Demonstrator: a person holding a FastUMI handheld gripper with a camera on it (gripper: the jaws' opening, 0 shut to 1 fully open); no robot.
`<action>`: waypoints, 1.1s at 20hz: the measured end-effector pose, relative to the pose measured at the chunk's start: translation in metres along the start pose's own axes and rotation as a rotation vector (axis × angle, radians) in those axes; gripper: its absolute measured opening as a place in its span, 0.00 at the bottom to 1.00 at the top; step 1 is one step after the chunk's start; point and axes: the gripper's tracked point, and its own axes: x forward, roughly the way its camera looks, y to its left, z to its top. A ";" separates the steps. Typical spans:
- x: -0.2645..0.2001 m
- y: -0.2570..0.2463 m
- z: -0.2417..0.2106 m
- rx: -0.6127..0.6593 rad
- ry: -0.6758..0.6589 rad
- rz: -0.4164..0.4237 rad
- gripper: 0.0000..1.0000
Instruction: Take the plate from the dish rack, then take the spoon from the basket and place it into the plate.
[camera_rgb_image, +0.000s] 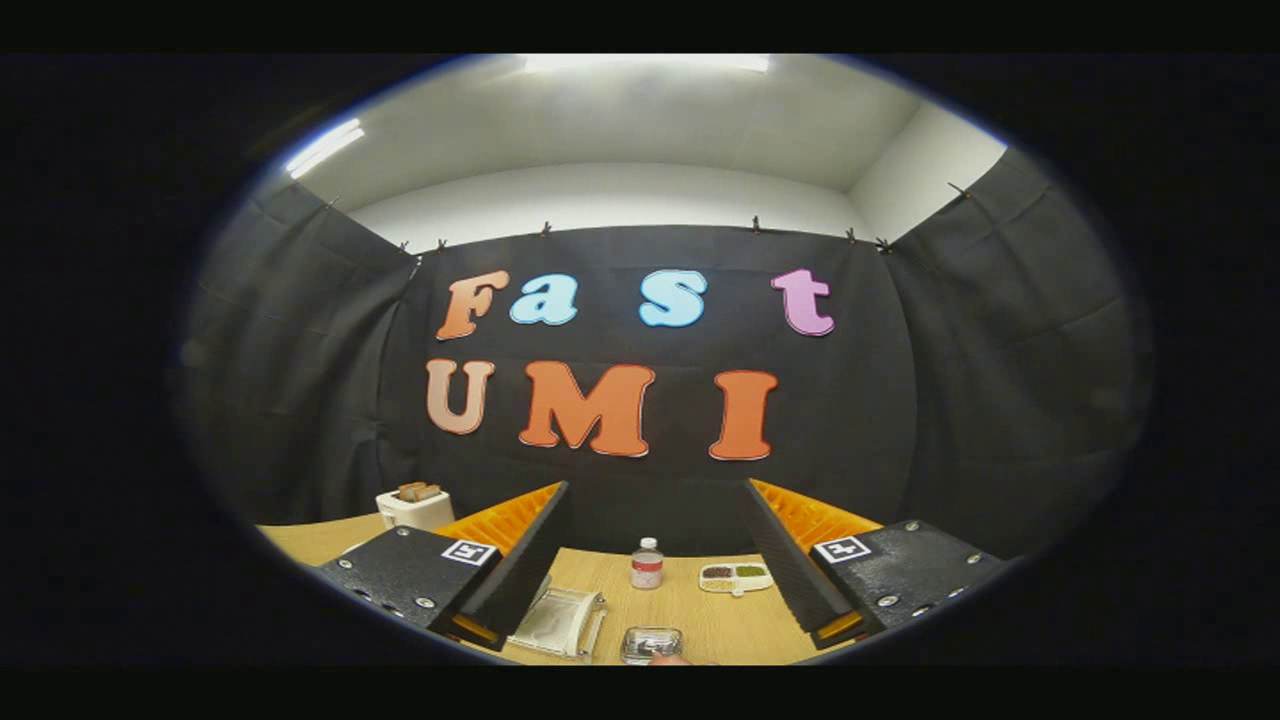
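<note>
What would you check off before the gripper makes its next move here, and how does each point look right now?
1. Gripper open: ok, fingers wide apart, nothing between them.
2. Wooden table ahead: ok.
3. Plate and dish rack located: cannot tell; a clear rack-like holder lies by one finger.
4. Spoon basket located: cannot tell.
5. Obstacles noted: ok, small bottle, divided snack tray, toaster.

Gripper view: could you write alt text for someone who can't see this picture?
The gripper has its two fingers spread wide apart, holding nothing, above a wooden table. Between and beyond the fingers stand a small bottle and a divided snack tray; a toaster sits beyond the left finger.
</note>
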 end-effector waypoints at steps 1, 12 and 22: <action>0.001 0.000 -0.001 0.001 0.001 0.000 0.99; 0.019 0.007 -0.024 -0.001 0.095 0.008 0.99; 0.055 0.025 -0.101 0.133 0.413 0.078 0.99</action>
